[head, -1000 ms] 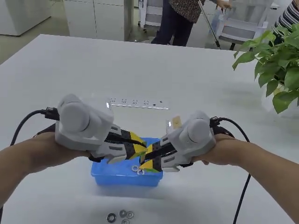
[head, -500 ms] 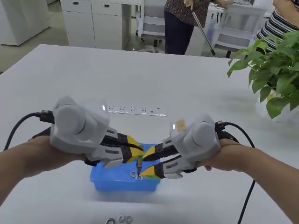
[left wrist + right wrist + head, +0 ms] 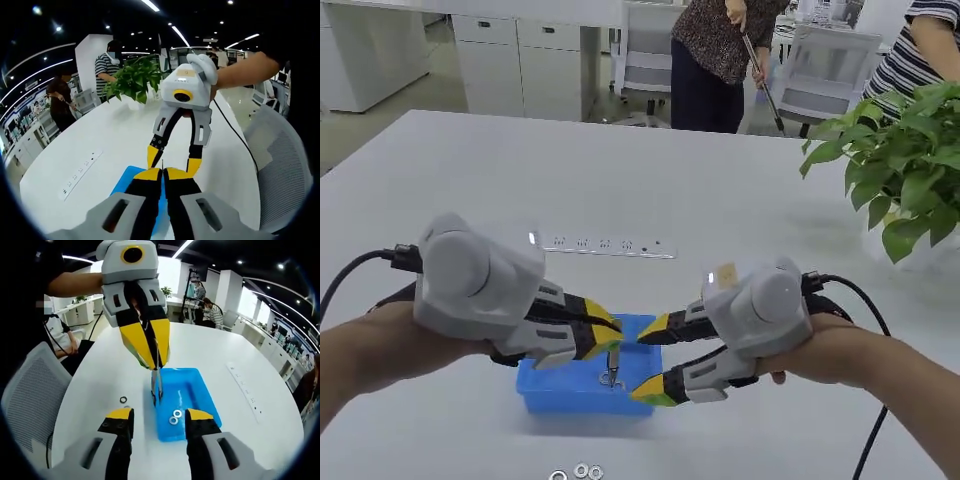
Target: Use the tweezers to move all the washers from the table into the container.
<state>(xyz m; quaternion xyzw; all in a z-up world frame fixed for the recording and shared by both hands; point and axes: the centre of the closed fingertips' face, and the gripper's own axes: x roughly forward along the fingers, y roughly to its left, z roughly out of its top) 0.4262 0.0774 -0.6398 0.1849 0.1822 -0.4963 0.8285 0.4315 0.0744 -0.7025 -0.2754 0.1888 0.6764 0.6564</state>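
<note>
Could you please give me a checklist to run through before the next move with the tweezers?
1. Left gripper shut on the tweezers: ok.
2. Tweezers' tips over the container: ok.
3. Tips free of any washer: cannot tell.
4. Right gripper open, its fingers apart from the tweezers: ok.
5. Two washers lying inside the container: ok.
6. All washers off the table: not ok, loose washers lie in front of the container.
</note>
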